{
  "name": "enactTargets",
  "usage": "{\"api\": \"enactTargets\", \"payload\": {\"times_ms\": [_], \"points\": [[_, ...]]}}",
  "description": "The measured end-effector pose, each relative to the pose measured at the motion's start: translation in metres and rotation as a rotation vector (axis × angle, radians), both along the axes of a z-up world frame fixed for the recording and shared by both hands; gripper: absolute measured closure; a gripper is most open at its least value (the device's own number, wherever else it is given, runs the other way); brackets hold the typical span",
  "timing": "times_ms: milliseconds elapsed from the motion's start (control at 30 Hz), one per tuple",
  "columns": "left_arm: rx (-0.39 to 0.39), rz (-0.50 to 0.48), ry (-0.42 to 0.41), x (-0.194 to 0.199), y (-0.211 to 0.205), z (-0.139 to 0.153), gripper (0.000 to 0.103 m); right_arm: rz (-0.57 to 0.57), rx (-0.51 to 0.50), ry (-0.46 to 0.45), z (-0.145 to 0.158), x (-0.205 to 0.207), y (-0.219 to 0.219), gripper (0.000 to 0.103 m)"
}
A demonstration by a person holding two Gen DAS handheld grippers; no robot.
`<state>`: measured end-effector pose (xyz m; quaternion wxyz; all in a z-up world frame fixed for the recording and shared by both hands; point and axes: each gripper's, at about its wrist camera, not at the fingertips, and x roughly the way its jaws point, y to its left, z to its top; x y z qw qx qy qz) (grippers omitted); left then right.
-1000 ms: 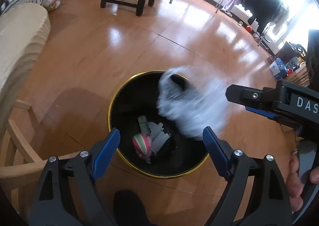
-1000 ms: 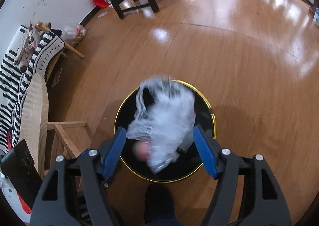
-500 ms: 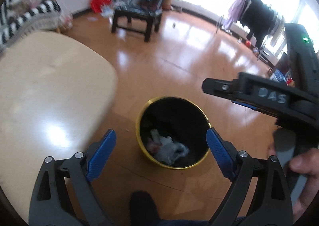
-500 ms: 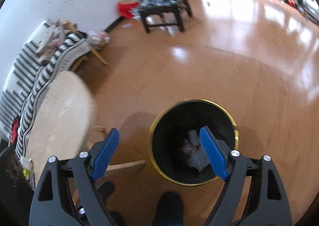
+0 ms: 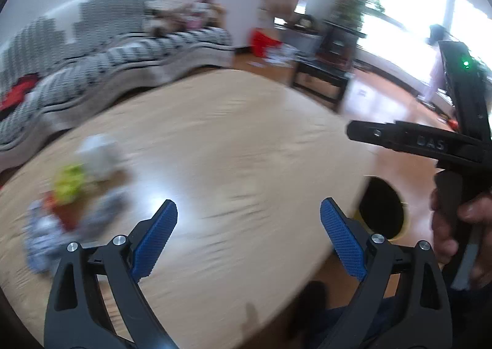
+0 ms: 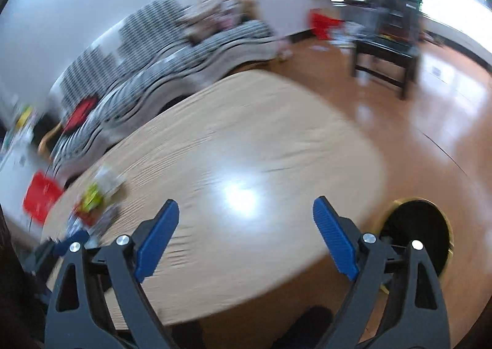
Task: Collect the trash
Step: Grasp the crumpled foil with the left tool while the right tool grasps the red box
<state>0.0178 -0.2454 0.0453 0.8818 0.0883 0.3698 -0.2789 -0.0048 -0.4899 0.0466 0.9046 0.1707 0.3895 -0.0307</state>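
Note:
A blurred heap of trash [image 5: 70, 192], with white, yellow-green, red and grey pieces, lies at the left end of the light wooden table [image 5: 246, 146]. It also shows in the right wrist view [image 6: 92, 204]. The black bin with a gold rim [image 6: 421, 232] stands on the floor past the table's right edge, also in the left wrist view [image 5: 384, 210]. My left gripper [image 5: 249, 235] is open and empty above the table. My right gripper [image 6: 246, 235] is open and empty above the table's near edge; its body [image 5: 430, 140] shows at the right of the left wrist view.
A striped sofa [image 6: 160, 69] stands behind the table. A dark wooden chair [image 6: 387, 57] stands on the shiny wood floor at the back right. A red item [image 6: 40, 195] lies beyond the table's left end. Both views are motion-blurred.
The white plastic bag fell from the right gripper into the bin. Both grippers then rose and swung left, from over the bin to over the table.

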Motion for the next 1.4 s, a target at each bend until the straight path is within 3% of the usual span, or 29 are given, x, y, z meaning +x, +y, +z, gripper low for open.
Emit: {"api": "enactTargets", "payload": {"times_ms": [333,500,733,1067,1167,1400], "points": [[-0.059,0.344,0.042,0.044,0.202,-0.006,0.011,0.321,-0.02,0.003,0.008,0.078,0.191,0.017],[-0.048,0.438,0.056,0.054,0.257,-0.02,0.011,0.401,-0.026,0.018,0.002,0.104,0.247,0.017],[-0.008,0.492,0.069,0.082,0.288,-0.036,0.011,0.44,-0.02,0.062,-0.018,0.137,0.291,0.017],[0.07,0.427,0.13,0.126,0.273,-0.073,0.017,0.475,-0.024,0.15,-0.055,0.182,0.332,0.033],[0.053,0.423,0.116,0.131,0.277,-0.074,0.02,0.484,-0.022,0.175,-0.066,0.189,0.34,0.035],[-0.042,0.376,0.177,0.139,0.286,-0.082,0.02,0.489,-0.028,0.205,-0.079,0.194,0.349,0.045]]}}
